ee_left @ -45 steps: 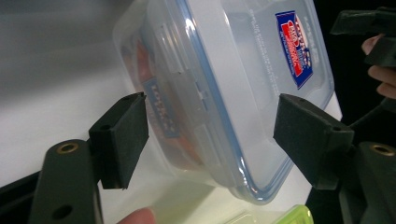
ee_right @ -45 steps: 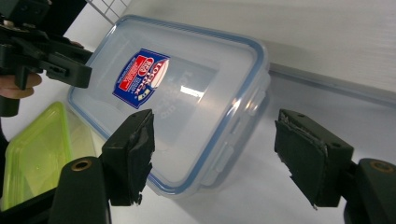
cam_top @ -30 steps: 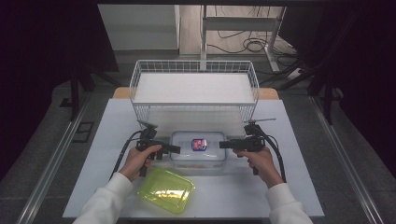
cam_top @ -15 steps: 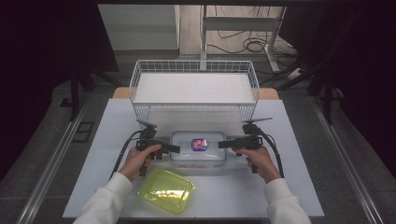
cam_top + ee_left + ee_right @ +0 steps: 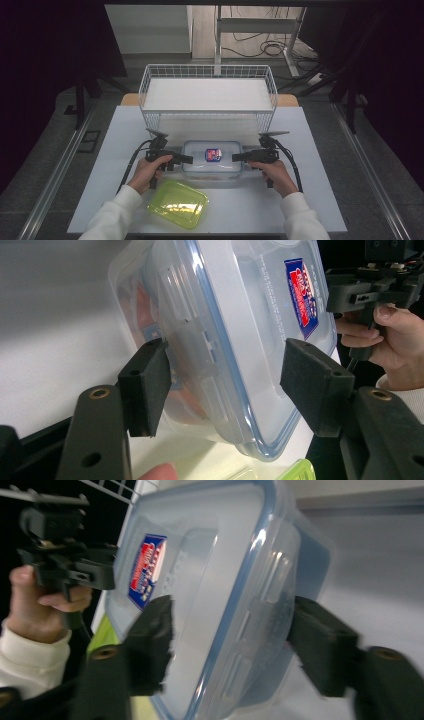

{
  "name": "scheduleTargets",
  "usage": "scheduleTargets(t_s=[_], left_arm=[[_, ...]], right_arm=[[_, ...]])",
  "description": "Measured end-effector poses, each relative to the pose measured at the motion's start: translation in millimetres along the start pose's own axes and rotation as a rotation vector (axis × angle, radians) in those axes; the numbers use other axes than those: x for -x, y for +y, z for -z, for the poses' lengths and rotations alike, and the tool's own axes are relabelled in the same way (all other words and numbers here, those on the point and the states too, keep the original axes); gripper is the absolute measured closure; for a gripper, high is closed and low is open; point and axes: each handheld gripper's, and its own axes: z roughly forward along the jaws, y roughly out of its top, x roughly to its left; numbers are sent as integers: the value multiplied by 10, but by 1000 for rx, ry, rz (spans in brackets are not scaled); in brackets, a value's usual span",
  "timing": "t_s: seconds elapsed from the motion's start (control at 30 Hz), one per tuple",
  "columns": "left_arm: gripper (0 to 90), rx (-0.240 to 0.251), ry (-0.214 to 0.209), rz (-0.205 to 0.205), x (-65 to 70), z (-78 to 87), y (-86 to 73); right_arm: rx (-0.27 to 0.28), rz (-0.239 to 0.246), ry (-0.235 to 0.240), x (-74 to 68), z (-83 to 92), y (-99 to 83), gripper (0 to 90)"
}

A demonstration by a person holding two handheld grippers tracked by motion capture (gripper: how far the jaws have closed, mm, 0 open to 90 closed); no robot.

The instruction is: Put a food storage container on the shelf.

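Observation:
A clear plastic container [image 5: 212, 159] with a blue-rimmed lid and a red-and-blue sticker lies in the middle of the white table. My left gripper [image 5: 189, 159] is at its left end. In the left gripper view my left gripper [image 5: 225, 365] has one pad on the side latch and one on the lid of the container [image 5: 240, 330]. My right gripper [image 5: 235, 157] is at the right end. In the right gripper view my right gripper [image 5: 235, 630] has just been closing, and its pads now sit against the lid and side of the container [image 5: 210, 580].
A yellow-green lid [image 5: 177, 202] lies near the front edge, by the left forearm. A white wire basket [image 5: 207, 112] stands behind the container. Bare table [image 5: 310, 200] lies to the right of the right hand.
The right gripper has come down and inward onto the container's right end, and its jaws have narrowed around it. The left gripper and the container have stayed put.

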Motion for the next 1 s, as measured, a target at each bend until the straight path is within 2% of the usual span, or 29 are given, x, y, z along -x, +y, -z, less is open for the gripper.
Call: scheduleTargets(t_s=[0.07,0.23,0.43,0.57,0.77,0.9,1.0], left_arm=[[387,17,-4,9,0,-1,3],[417,34,-16,11,-5,22,9],[466,53,-30,17,16,65,3],[504,66,-55,-1,25,108,-1],[510,64,-48,-5,43,117,-12],[529,74,-50,8,43,125,-26],[531,79,-46,14,38,118,-45]], right_arm=[[0,-21,14,6,27,-11,412],[11,-22,30,20,68,-29,451],[9,5,19,-17,112,-53,463],[19,6,30,-1,128,-69,467],[28,-1,33,-8,131,-70,474],[50,-8,35,-23,142,-67,489],[61,11,22,-61,157,-74,498]])
